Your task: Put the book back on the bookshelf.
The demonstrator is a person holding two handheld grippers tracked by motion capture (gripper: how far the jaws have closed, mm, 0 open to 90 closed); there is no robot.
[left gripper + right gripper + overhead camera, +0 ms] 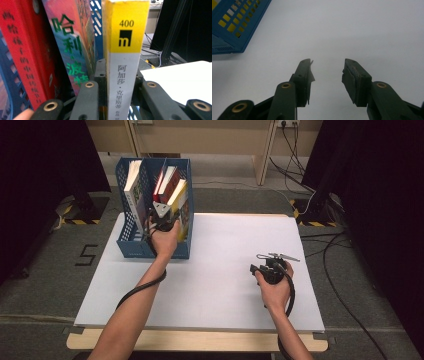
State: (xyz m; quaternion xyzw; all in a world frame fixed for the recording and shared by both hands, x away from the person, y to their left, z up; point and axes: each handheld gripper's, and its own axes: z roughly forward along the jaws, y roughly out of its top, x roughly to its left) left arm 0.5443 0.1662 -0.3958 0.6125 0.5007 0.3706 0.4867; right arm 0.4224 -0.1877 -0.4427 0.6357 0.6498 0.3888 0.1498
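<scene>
Rightward, open table (215,270) beside rack (131,247)

red book (22,57) | colourful book (72,45) | floor cables (295,150) | white tabletop (225,270)

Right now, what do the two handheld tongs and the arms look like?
Both tongs are black: left tongs carry a grey three-cornered plate, right tongs likewise. Black linkage arms have brass-coloured rivets. A black cable trails from each. The forearms are bare, without sleeves.
</scene>
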